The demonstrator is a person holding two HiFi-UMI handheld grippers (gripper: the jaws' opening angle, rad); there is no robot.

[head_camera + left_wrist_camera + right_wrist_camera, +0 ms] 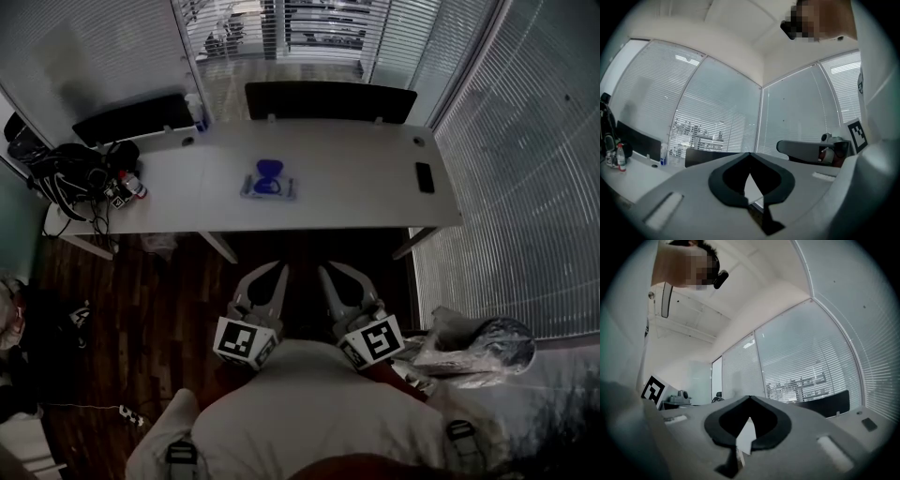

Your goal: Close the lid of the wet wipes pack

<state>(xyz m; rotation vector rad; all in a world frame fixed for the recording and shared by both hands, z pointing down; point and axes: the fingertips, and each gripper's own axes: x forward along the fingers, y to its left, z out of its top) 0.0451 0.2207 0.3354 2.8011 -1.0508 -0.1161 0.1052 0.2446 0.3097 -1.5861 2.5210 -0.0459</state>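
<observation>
Head view: wipes pack [268,184] is seen mid-counter [375,169], lid [269,170] apparently up. Left hand-held gripper [272,277] and right hand-held gripper [330,277] are held clenched, empty, well short of the counter. The lid is best pressed down with closed tips until latched.

On my tabletop [356,192] the wet wipes pack [268,181] lies midway, a phone [425,176] well right of it, a bag [66,178] at the left end, a bottle [195,111] behind.
</observation>
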